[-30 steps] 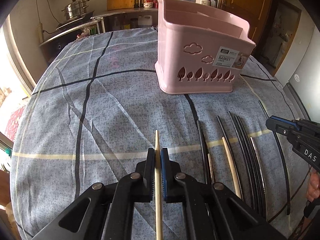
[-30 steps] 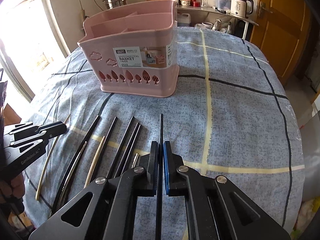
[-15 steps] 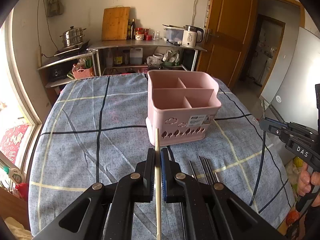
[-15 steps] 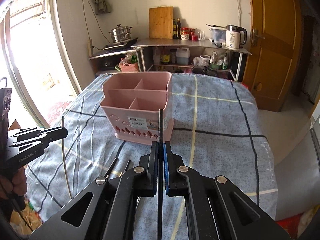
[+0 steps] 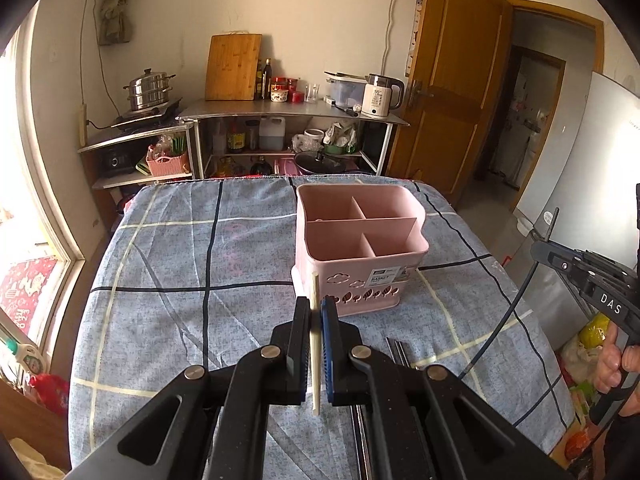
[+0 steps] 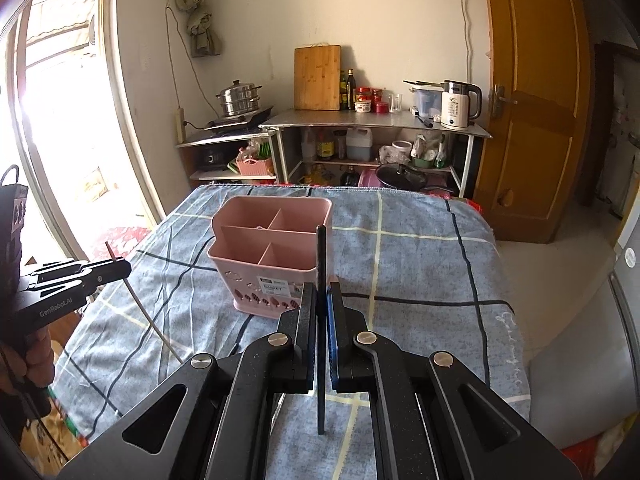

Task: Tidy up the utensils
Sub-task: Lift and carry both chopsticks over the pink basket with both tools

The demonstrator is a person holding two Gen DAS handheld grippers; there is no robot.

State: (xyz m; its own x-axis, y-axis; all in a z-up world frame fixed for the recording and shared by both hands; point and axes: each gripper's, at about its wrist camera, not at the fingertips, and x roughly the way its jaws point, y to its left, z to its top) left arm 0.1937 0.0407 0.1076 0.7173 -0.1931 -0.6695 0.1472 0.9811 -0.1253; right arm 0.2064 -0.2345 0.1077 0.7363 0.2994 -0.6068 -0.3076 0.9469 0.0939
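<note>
Pinching a pale chopstick (image 5: 315, 344) – left gripper (image 5: 315, 312), right gripper (image 6: 321, 300) clamping black chopstick (image 6: 321, 320), spares (image 5: 396, 350) mostly hidden.

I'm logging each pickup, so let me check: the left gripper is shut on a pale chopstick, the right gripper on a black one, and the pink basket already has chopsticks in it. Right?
Not quite. The left gripper is shut on a pale chopstick and the right gripper on a black one, but the pink basket has no chopsticks in it: both wrist views show its compartments bare.
</note>
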